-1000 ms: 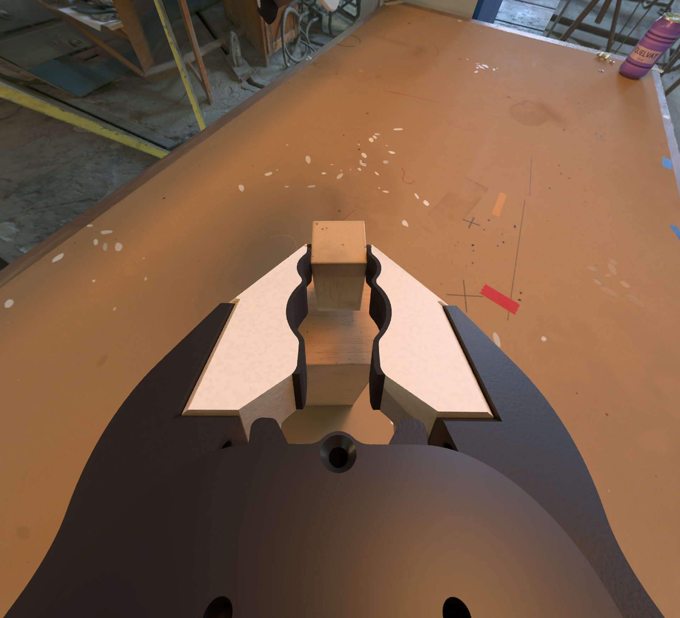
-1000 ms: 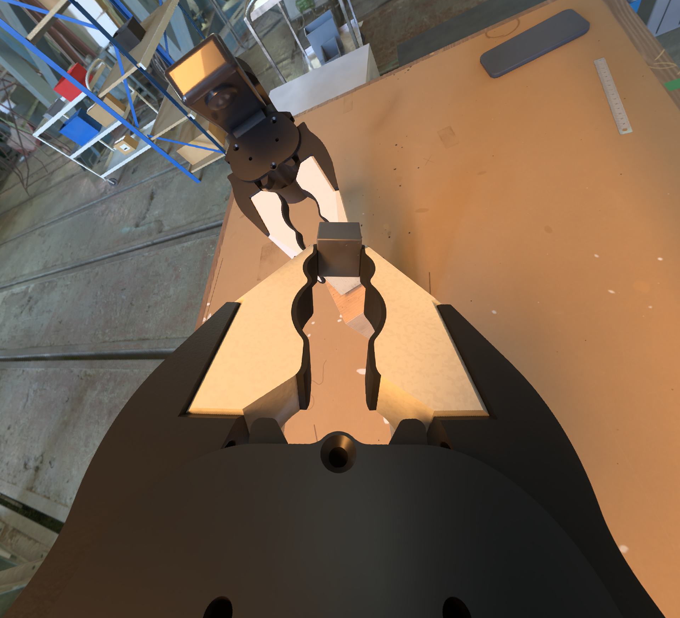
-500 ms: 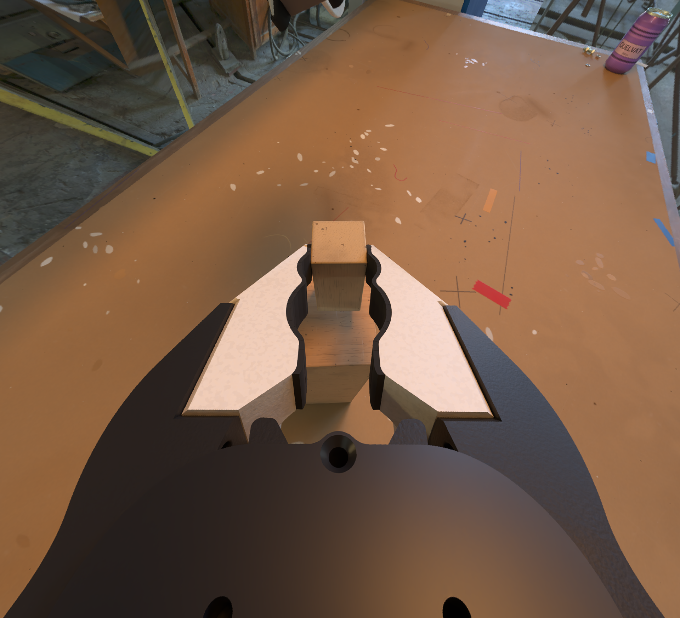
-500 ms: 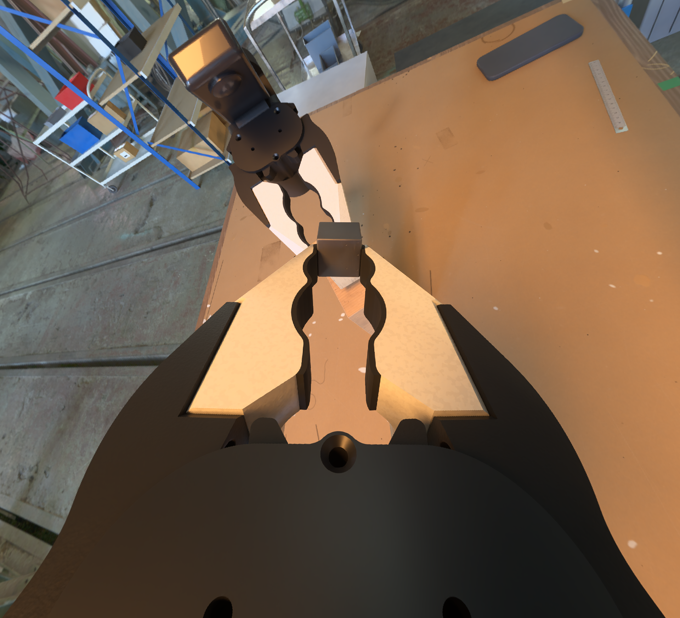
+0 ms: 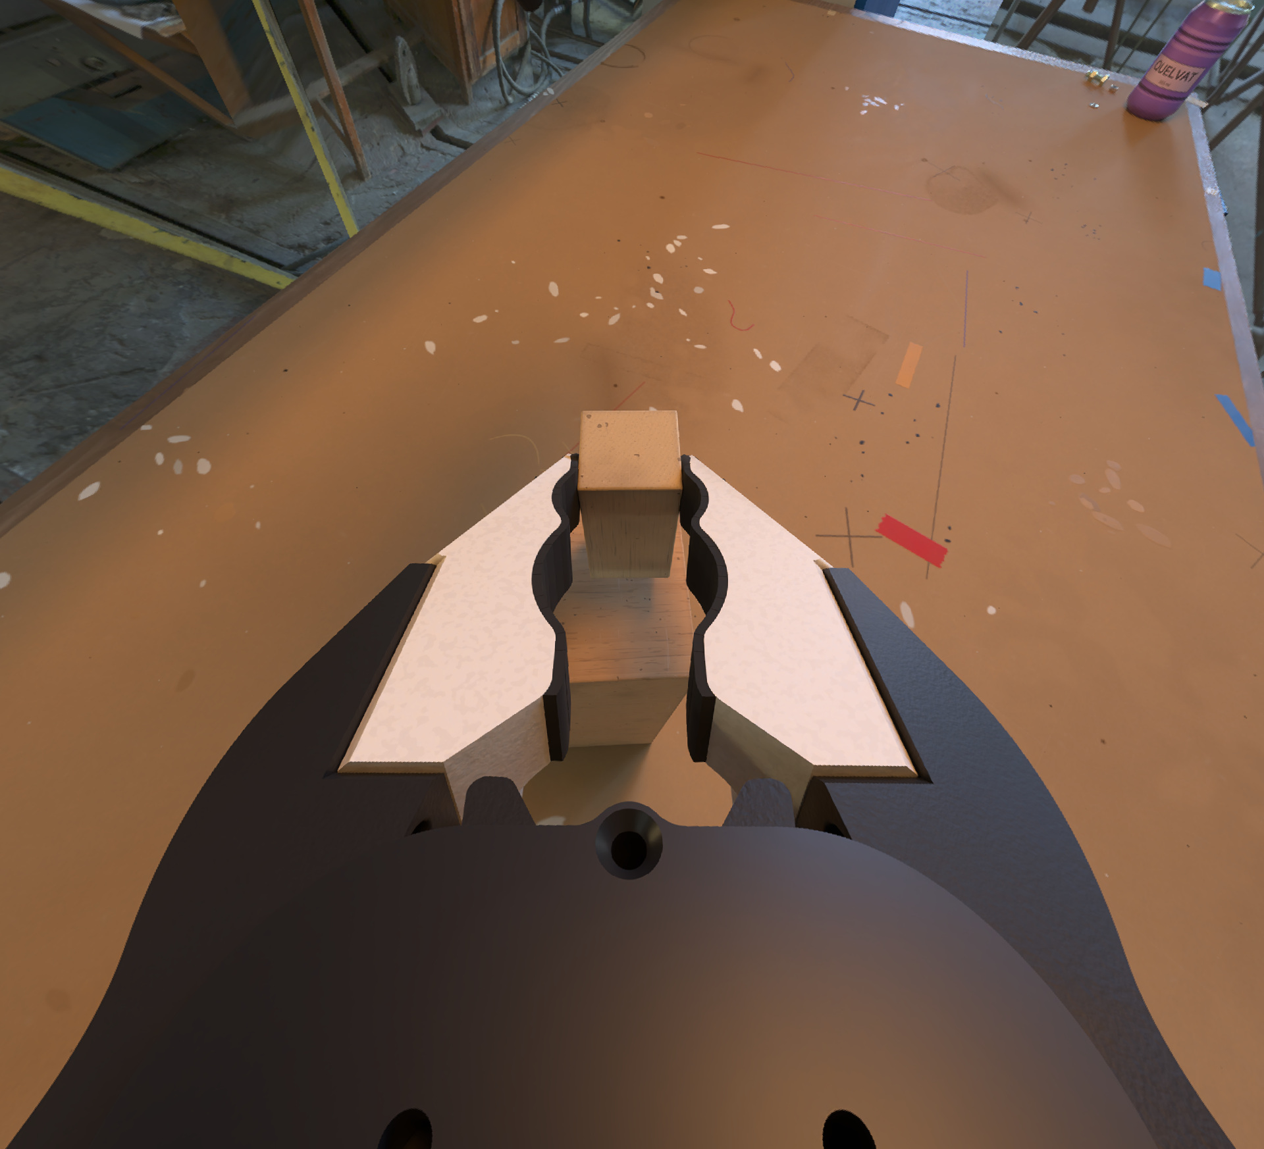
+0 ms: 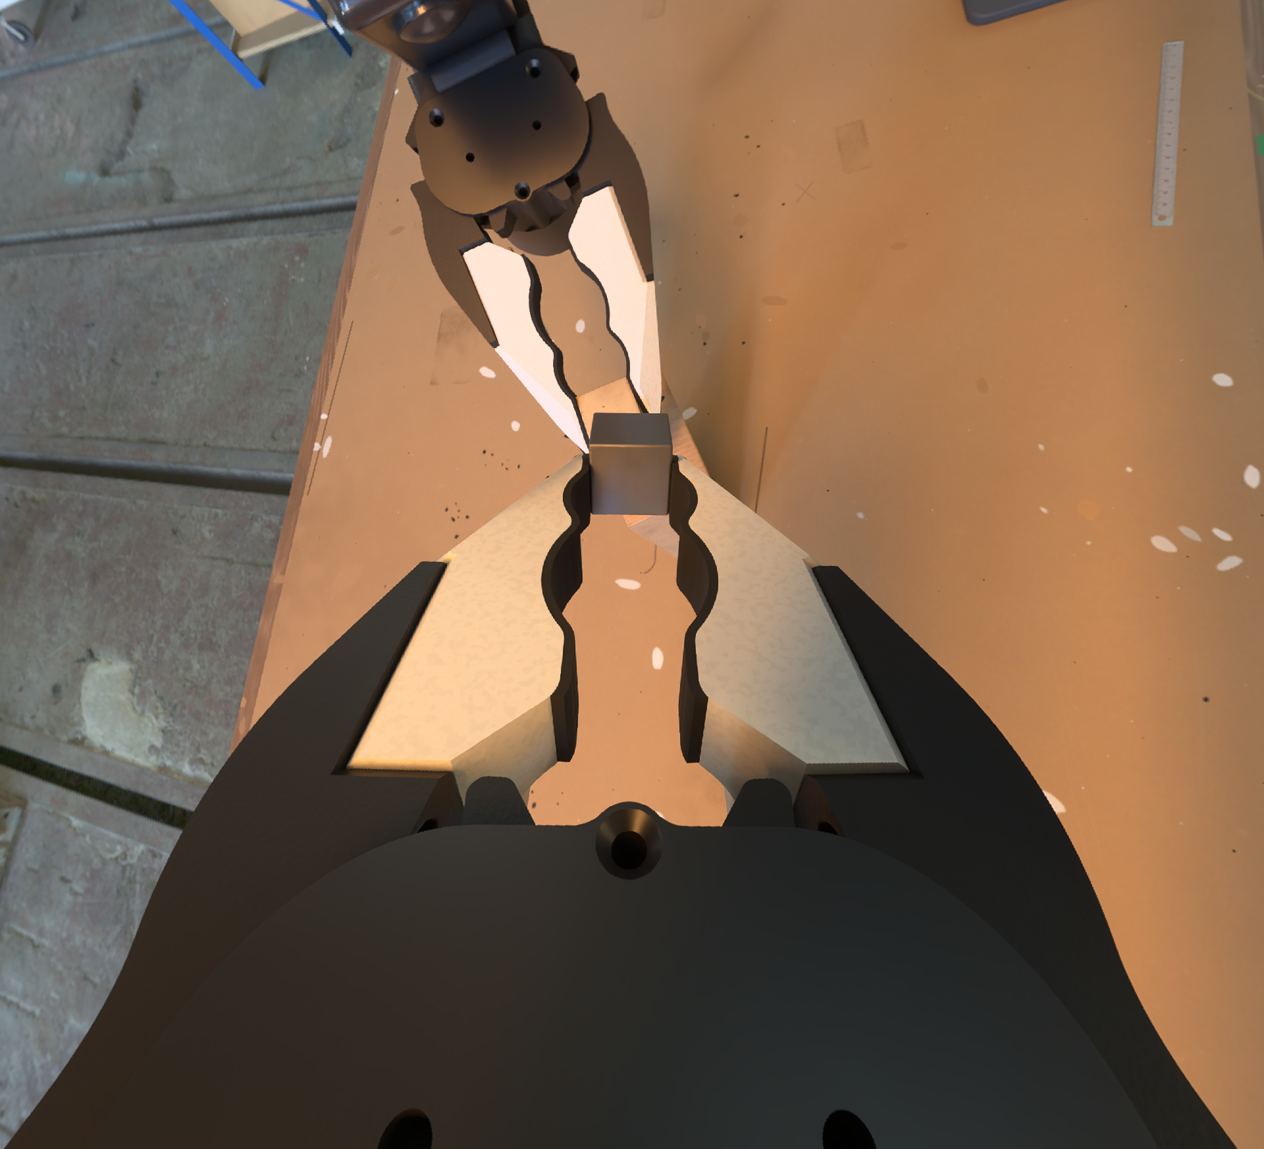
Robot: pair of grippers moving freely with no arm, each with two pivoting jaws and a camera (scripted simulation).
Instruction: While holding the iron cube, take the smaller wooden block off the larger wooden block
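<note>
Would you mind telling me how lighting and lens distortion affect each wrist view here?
Left wrist view: warm, even light; the smaller wooden block is sharp, its top brighter than its shaded near face; the tabletop edges splay with the wide angle. Right wrist view: an orange glow falls across the tabletop on the right; the iron cube shows a dull sheen; nothing looks blurred.
</note>
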